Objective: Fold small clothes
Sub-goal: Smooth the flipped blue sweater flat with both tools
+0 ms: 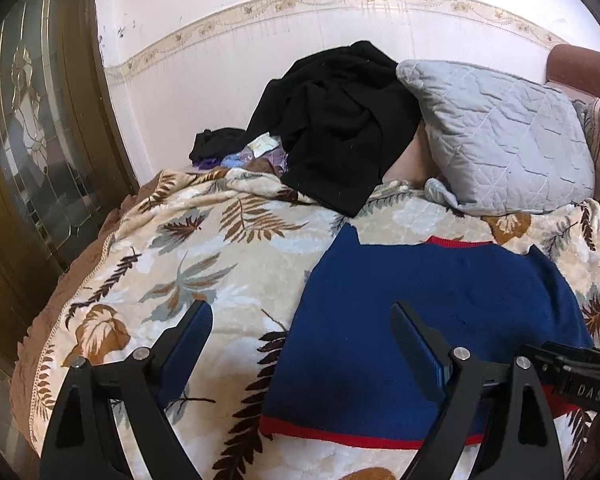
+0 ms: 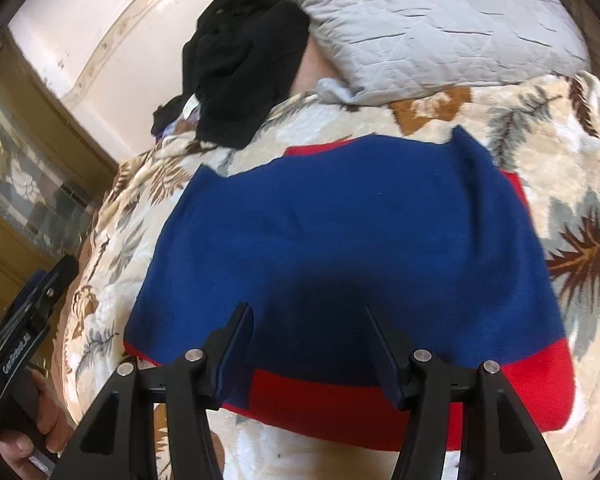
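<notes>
A small blue knitted garment [image 1: 420, 300] with red trim lies flat on the leaf-patterned blanket [image 1: 188, 264]. Its red hem [image 2: 340, 400] is nearest to me. My left gripper [image 1: 302, 316] hovers over the garment's left edge, its jaws wide open and empty. In the right wrist view the same garment [image 2: 340, 220] fills the middle. My right gripper [image 2: 308, 314] stands open just above it near the hem, with no cloth between the pads. The right gripper's body [image 1: 576, 376] shows at the right of the left wrist view. A hand [image 2: 32, 436] holds the left gripper [image 2: 32, 304] beside the bed's left edge.
A heap of black clothes [image 1: 336, 128] and a grey quilted pillow [image 1: 500, 136] lie at the far end of the bed against the white wall [image 1: 220, 60]. A brown door with patterned glass [image 1: 32, 120] stands to the left. The blanket drops off at the bed's left edge.
</notes>
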Available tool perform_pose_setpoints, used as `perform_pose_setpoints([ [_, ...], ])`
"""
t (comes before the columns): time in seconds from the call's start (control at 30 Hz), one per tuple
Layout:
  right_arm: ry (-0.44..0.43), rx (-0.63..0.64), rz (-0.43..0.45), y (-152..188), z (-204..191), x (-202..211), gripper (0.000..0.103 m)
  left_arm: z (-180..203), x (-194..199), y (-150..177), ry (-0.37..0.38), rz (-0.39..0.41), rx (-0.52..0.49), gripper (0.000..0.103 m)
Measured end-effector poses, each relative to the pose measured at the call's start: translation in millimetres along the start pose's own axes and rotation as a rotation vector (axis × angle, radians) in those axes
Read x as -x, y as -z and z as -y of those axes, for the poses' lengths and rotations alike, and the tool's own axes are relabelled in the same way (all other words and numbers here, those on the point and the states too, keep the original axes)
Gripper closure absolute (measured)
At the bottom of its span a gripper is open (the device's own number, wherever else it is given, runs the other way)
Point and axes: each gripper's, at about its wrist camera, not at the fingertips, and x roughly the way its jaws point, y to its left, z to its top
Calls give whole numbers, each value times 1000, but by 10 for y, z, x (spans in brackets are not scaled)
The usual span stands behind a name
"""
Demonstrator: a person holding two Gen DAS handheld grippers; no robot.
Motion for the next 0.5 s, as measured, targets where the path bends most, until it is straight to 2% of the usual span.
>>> perform_pose_setpoints([
  [0.13,11,49,-28,32,-118,-142,42,5,-251,108,10,-88,-3,13],
  [0.23,44,71,-67,61,-115,-274,43,-25,-531,253,6,-221,10,13],
  [0.33,38,64,-67,63,-84,-273,43,-66,-847,453,-39,-366,7,13],
  [0.37,27,58,-46,58,-79,-211,43,-93,-899,508,-34,-387,19,13],
  [0.43,21,57,-7,56,-71,-112,43,-128,-871,522,-19,-374,38,13],
  [0.5,26,59,14,57,-54,-53,43,-111,-812,521,-36,-358,13,13],
])
